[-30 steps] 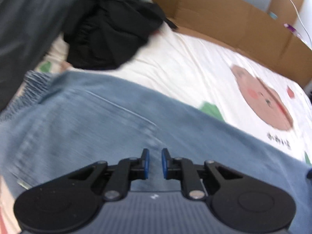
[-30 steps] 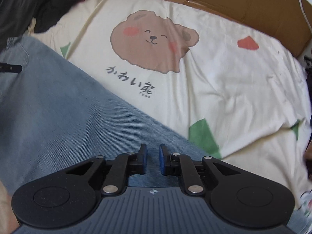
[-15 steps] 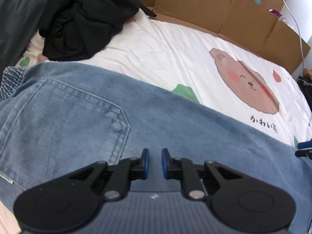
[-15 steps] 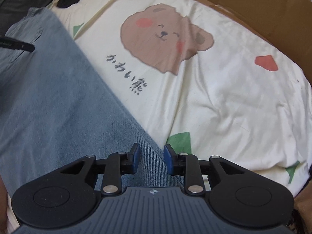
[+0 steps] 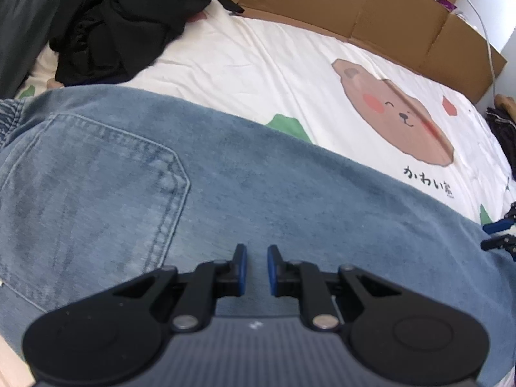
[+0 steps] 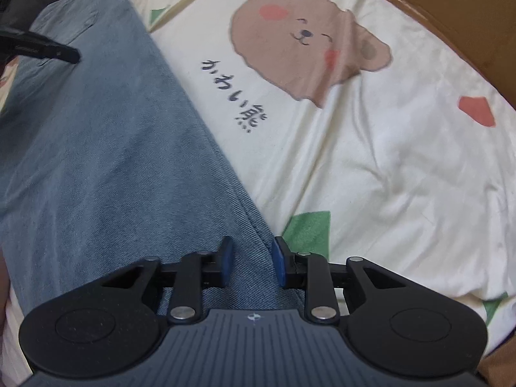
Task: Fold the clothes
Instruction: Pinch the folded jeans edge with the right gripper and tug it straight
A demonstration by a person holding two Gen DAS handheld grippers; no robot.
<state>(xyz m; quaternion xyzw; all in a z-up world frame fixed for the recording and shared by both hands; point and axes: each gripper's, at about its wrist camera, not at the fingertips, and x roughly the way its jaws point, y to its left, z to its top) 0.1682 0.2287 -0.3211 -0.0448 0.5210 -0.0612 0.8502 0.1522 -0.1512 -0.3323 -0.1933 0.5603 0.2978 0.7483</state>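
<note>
A bed (image 5: pixel 258 51) under a cream sheet (image 6: pixel 403 167) with a bear print (image 6: pixel 306 48) carries blue jeans (image 5: pixel 225 187) spread flat, a black clothes heap (image 5: pixel 122 22) beyond them.

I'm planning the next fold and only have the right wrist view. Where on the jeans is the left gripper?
Observer: The left gripper is over the seat of the jeans, just right of a stitched back pocket.
Operator: Is it gripping the denim?
Observer: Its pads show a narrow gap with denim behind. I cannot tell whether any fabric is pinched.
Operator: What sort of waistband is at that end?
Observer: A gathered elastic waistband, at the far left edge of the left wrist view.
</note>
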